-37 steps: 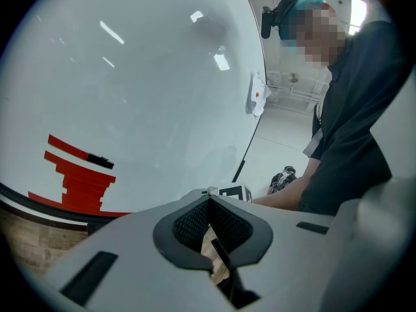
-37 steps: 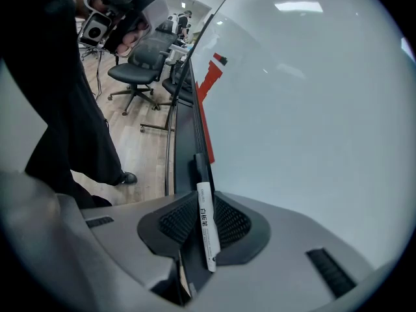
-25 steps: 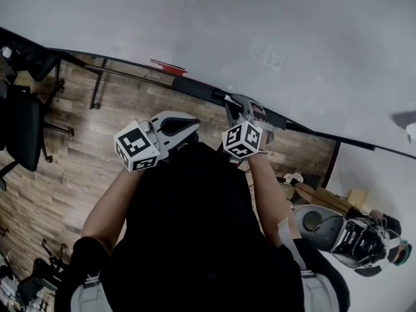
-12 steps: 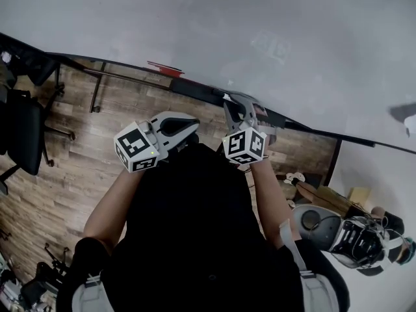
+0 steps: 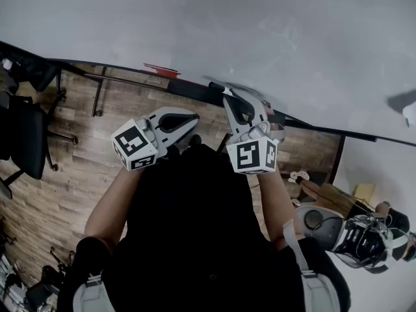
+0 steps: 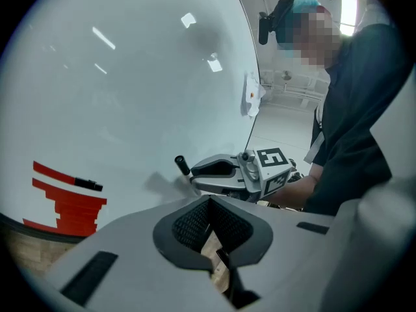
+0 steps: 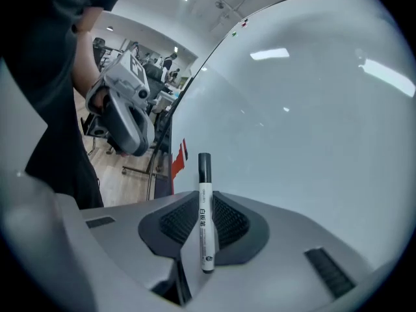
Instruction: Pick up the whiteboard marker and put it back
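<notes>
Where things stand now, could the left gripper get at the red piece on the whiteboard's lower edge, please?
Probably yes: the left gripper is shut and empty, and nothing stands between it and the red piece.

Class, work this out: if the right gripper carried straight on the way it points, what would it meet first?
Most likely the whiteboard. The right gripper, shut on the whiteboard marker, aims at its white surface, so the marker's black cap would touch first. The gap is unclear.
</notes>
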Action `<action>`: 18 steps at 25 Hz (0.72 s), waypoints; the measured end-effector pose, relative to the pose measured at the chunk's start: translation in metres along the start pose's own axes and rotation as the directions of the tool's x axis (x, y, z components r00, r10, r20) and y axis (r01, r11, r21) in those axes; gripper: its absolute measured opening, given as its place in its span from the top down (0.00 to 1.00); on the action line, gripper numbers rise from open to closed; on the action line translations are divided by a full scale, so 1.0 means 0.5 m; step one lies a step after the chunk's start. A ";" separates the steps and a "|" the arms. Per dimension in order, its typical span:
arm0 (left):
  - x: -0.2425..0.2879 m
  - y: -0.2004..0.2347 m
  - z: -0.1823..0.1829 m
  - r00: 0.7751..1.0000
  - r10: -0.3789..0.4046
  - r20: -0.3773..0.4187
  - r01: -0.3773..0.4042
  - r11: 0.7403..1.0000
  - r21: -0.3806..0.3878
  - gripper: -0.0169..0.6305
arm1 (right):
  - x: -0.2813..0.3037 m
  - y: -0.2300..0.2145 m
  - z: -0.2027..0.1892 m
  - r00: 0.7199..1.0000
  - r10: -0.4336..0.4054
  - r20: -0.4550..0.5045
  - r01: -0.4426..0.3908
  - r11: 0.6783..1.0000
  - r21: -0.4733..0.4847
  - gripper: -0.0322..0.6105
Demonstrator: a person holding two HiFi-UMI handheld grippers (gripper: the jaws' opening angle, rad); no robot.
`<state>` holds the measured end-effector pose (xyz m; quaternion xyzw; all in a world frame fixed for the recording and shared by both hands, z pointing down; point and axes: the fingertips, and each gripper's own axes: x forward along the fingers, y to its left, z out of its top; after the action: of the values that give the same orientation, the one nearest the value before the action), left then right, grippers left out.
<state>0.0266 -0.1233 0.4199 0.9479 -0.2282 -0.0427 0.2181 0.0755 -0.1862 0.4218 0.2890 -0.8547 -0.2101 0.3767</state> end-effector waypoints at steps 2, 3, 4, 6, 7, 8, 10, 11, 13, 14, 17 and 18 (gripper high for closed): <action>-0.002 0.000 0.018 1.000 0.002 0.008 -0.002 1.000 0.017 0.96 | -0.020 -0.017 0.033 0.999 -0.023 0.038 0.023 1.000 0.005 0.84; -0.003 0.000 0.029 1.000 0.004 0.011 -0.004 1.000 0.026 0.96 | -0.029 -0.027 0.050 0.998 -0.034 0.057 0.033 0.999 0.009 0.84; -0.003 0.001 0.040 1.000 0.007 0.013 -0.007 0.999 0.034 0.96 | -0.039 -0.037 0.066 0.996 -0.043 0.079 0.042 0.999 0.019 0.84; -0.003 0.000 0.059 1.000 0.012 0.014 -0.012 0.998 0.054 0.96 | -0.062 -0.053 0.094 0.991 -0.058 0.122 0.053 0.998 0.044 0.84; -0.001 -0.002 0.066 1.000 0.013 0.016 -0.014 0.998 0.065 0.96 | -0.075 -0.062 0.105 0.989 -0.061 0.137 0.055 0.997 0.051 0.84; 0.002 -0.003 0.074 1.000 0.014 0.019 -0.015 0.997 0.075 0.96 | -0.089 -0.069 0.113 0.987 -0.063 0.147 0.056 0.997 0.052 0.84; 0.007 -0.005 0.091 0.999 0.016 0.028 -0.019 0.995 0.093 0.96 | -0.111 -0.085 0.128 0.984 -0.073 0.161 0.065 0.996 0.054 0.84; 0.008 -0.003 0.100 0.999 0.016 0.033 -0.019 0.995 0.101 0.96 | -0.119 -0.092 0.136 0.982 -0.081 0.172 0.073 0.996 0.056 0.84; 0.007 0.003 0.113 0.999 0.013 0.038 -0.017 0.993 0.115 0.96 | -0.132 -0.100 0.155 0.975 -0.095 0.202 0.080 0.994 0.080 0.84; 0.008 0.004 0.116 0.999 0.010 0.037 -0.015 0.992 0.123 0.96 | -0.140 -0.102 0.161 0.971 -0.098 0.217 0.077 0.991 0.106 0.84; 0.024 -0.011 0.120 1.000 0.000 0.031 -0.004 0.990 0.141 0.96 | -0.181 -0.114 0.160 0.957 -0.119 0.265 0.063 0.976 0.211 0.84; 0.031 -0.019 0.123 0.999 -0.005 0.031 0.000 0.989 0.146 0.96 | -0.196 -0.121 0.159 0.950 -0.133 0.284 0.063 0.968 0.241 0.84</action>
<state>0.0331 -0.1471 0.3607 0.9608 -0.2331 -0.0411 0.1444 0.0889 -0.1561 0.2857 0.3378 -0.9046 -0.1700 0.1969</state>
